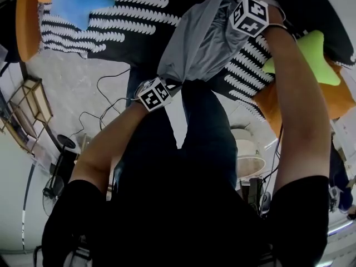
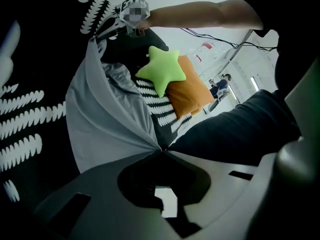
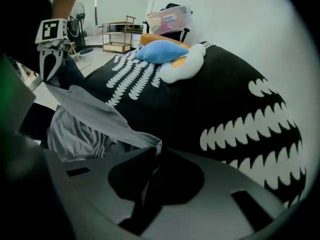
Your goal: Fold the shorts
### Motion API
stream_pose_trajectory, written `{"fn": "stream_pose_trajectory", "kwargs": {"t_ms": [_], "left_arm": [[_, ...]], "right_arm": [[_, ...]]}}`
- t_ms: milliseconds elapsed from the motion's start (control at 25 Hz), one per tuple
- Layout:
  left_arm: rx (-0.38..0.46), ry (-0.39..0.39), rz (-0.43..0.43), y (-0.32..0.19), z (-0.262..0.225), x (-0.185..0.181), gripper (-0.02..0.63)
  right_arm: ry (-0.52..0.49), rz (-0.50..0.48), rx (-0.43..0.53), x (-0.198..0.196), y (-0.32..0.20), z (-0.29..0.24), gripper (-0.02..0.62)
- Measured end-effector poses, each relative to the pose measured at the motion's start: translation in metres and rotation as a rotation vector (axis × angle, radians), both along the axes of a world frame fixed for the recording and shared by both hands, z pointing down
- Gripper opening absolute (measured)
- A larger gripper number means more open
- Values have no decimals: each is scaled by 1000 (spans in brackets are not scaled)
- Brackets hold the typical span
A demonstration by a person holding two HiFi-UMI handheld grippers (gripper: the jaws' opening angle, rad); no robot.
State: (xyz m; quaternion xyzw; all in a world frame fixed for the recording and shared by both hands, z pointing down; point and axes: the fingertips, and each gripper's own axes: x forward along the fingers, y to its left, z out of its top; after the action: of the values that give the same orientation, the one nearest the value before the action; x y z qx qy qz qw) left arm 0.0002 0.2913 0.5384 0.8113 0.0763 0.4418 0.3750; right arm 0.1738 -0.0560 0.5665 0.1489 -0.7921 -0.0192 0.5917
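Nearest to us were our own dark trousers (image 1: 206,138) and black sleeves, with both bare forearms reaching out over them. The left tongs (image 2: 161,150) were pinched tight on one corner of the grey shorts (image 1: 194,43), and the right tongs (image 3: 157,146) were clamped on another edge of the same cloth. The shorts hung stretched between the two, lifted clear of the surface, with a loose bunch of fabric sagging below the taut edge.

Under them lay a broad black cover (image 3: 240,99) printed with rows of white leaf-like marks. On it, at its far left in the head view, sat a blue star cushion (image 1: 78,1) beside an orange cushion (image 1: 25,21), with a white cushion (image 3: 182,66) touching the blue one. At the other side a green star cushion (image 2: 160,69) rested on a second orange cushion (image 2: 187,91).

The floor (image 1: 72,88) was pale, with thin cables (image 1: 105,82) trailing over it. Well beyond the cover stood a wooden rack (image 3: 117,34), a pedestal fan (image 3: 79,16) and a clear storage box (image 3: 169,18).
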Motion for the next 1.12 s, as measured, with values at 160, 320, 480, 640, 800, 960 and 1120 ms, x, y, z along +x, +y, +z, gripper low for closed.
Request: {"fn": "stream_pose_trajectory", "kwargs": {"t_ms": [160,320,480,640,800,960,1120], "left_arm": [[-9,19,32,17,-3,29,23],[-28,31,52,33,-3,57,23],[-50,37,95,52,1,80,22],[-66,26,151,73,10,97,23],[-74,21,147,88,26,109,22],[-78,9,161,102,40,115,23],[-69,6,192,118,50,122,23]], "right_arm": [[-3,15,7,28,17,-2,31],[-16,31,1,56,32,-6,31],[-15,42,-13,85,51,-4,32],[8,47,-27,109,71,7,32],[45,34,-44,123,95,23,34],[82,29,-38,134,108,38,35],[141,77,-65,153,121,49,59]]}}
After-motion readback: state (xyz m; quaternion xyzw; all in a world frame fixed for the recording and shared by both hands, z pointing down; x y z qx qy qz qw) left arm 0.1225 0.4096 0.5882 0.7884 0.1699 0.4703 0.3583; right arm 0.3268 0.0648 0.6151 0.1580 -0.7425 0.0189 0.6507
